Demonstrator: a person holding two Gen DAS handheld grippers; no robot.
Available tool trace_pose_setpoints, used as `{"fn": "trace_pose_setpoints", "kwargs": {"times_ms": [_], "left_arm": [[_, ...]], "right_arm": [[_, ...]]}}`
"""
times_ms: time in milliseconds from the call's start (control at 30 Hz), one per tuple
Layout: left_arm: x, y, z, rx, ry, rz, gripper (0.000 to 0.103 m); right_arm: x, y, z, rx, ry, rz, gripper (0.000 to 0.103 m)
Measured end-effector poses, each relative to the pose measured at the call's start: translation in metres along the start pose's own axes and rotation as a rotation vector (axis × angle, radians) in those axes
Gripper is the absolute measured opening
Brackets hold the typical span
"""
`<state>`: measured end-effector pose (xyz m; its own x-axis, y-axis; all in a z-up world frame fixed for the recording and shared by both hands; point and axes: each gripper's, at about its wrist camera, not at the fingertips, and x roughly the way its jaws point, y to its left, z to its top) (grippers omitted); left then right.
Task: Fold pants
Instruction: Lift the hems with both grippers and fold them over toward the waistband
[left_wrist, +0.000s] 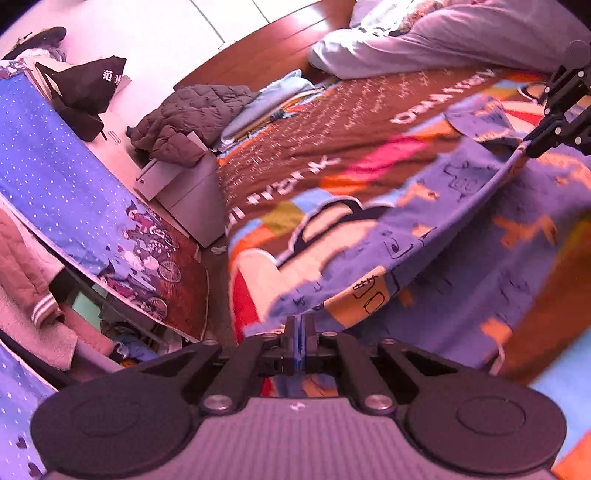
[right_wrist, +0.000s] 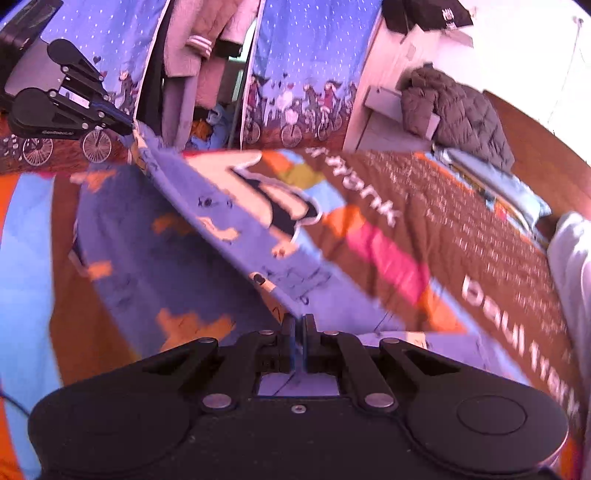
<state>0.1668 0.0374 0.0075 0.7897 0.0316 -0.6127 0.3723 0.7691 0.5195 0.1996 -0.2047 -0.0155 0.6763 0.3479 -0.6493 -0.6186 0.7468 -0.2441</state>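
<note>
1. The left gripper (left_wrist: 300, 325) is sitting at the bottom centre of the left wrist view, its two black fingers pressed together and pinching a corner of the pants (left_wrist: 461, 229).
2. The right gripper (right_wrist: 298, 323) is sitting at the bottom centre of the right wrist view, its fingers likewise pressed together and pinching another part of the same edge of the pants (right_wrist: 236, 229).
3. Each gripper is also showing in the other's view: the right gripper (left_wrist: 526, 142) at the upper right of the left wrist view, the left gripper (right_wrist: 129, 127) at the upper left of the right wrist view, each clamping the fabric.
4. The pants are purple-blue cloth printed with orange shapes and small dark line drawings.
5. The held edge is stretching taut between the two grippers, lifted off the bed (left_wrist: 314, 155), while the remaining cloth is hanging down and lying on the bedspread below.
6. The bedspread is brown with white lettering and bright blocks of pink, orange and blue; the pants are lying across the part of the bed nearest the cameras.
7. A grey quilted jacket (left_wrist: 192, 110) is lying heaped on a small grey cabinet (left_wrist: 184, 184) beside the bed's far corner.
8. A blue curtain (right_wrist: 303, 44) with white dots and bicycle pictures is hanging beyond the foot edge of the bed.
</note>
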Motion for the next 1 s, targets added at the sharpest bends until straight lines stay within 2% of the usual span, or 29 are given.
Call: {"fn": "trace_pose_setpoints", "kwargs": {"times_ms": [133,333,533,633,667,700,733,800,867,933,1000], "left_arm": [[-0.006,-0.015,-0.012,0.019,-0.002,-0.003,0.001],[-0.021,-0.015,-0.017,0.04,-0.012,-0.008,0.0],[-0.002,-0.039,-0.033,0.145,0.08,-0.032,0.001],[0.003,-0.044,-0.039,0.153,0.107,-0.049,0.007],[0.001,-0.041,-0.039,0.133,0.111,-0.061,0.009],[-0.001,-0.036,-0.039,0.098,0.112,-0.073,0.016],[-0.005,-0.03,-0.039,0.055,0.115,-0.082,0.022],[-0.016,-0.017,-0.038,-0.059,0.113,-0.088,0.045],[-0.029,-0.003,-0.039,-0.196,0.124,-0.076,0.049],[-0.039,0.007,-0.041,-0.342,0.136,-0.084,0.049],[-0.043,0.017,-0.046,-0.516,0.134,-0.111,0.049]], "right_arm": [[-0.012,0.022,-0.023,0.068,-0.022,-0.034,0.002],[-0.035,0.036,-0.03,0.065,-0.058,-0.071,0.001],[-0.021,0.049,-0.046,0.059,0.023,-0.047,0.002],[-0.011,0.054,-0.05,0.071,0.058,-0.046,0.006],[-0.011,0.055,-0.049,0.067,0.063,-0.052,0.01],[-0.013,0.056,-0.049,0.07,0.062,-0.055,0.019],[-0.017,0.056,-0.048,0.079,0.057,-0.056,0.035],[-0.024,0.056,-0.048,0.099,0.049,-0.056,0.049],[-0.036,0.055,-0.047,0.142,0.036,-0.059,0.053],[-0.048,0.054,-0.048,0.215,0.017,-0.059,0.062],[-0.059,0.053,-0.049,0.33,-0.011,-0.039,0.064]]}}
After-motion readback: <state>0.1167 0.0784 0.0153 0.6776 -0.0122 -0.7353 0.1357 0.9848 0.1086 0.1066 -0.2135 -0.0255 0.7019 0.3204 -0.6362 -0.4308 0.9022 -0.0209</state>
